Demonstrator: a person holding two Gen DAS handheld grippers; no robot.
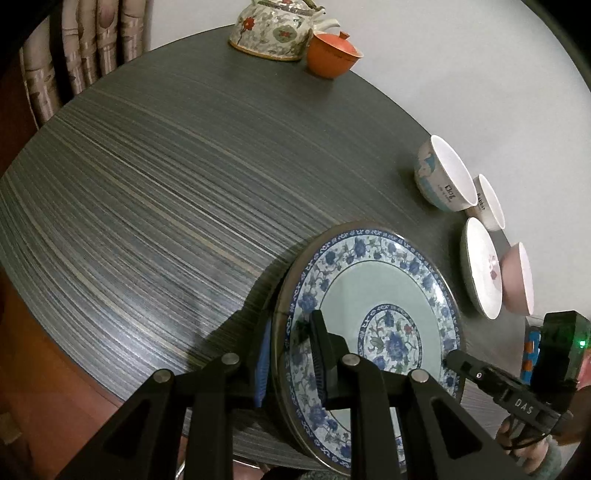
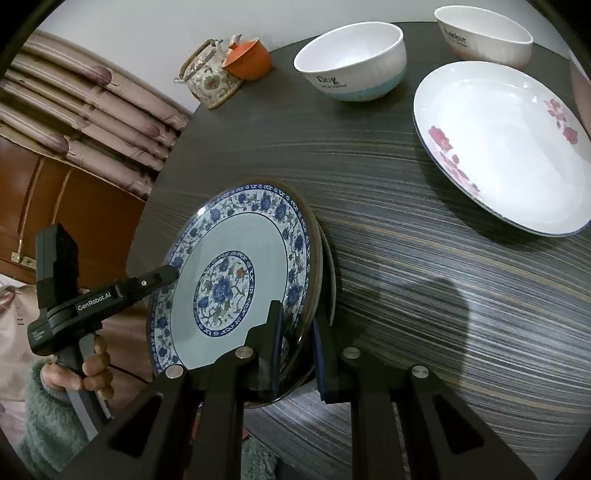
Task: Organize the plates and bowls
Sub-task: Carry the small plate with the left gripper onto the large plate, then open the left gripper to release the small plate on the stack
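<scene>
Jaws of both grippers pinch the rim of the blue floral plate (image 1: 384,295), one finger above its face and one beneath. The left gripper (image 1: 291,354) bites the plate's edge on one side; the right gripper (image 2: 295,347) bites the opposite edge, and in each wrist view the other gripper's tip shows at the far rim. The plate is tilted over the near edge of the dark striped table (image 1: 166,184); whether any part of it touches the tabletop cannot be told.

Just beyond the blue floral plate, toward the wall, lies the white plate with pink flowers (image 2: 506,147), flat on the table and apart from it. A pink bowl (image 1: 519,280) sits right beside that white plate, on the side away from the blue floral plate. Farther from the blue floral plate stands the white bowl with a blue band (image 2: 352,61), and next to it a plain white bowl with lettering (image 2: 484,35). Well apart from the blue floral plate, at the table's far edge, a flowered teapot (image 1: 273,31) stands touching an orange lidded cup (image 1: 332,53). A hand (image 2: 88,369) in a fuzzy green sleeve holds the left gripper's handle.
</scene>
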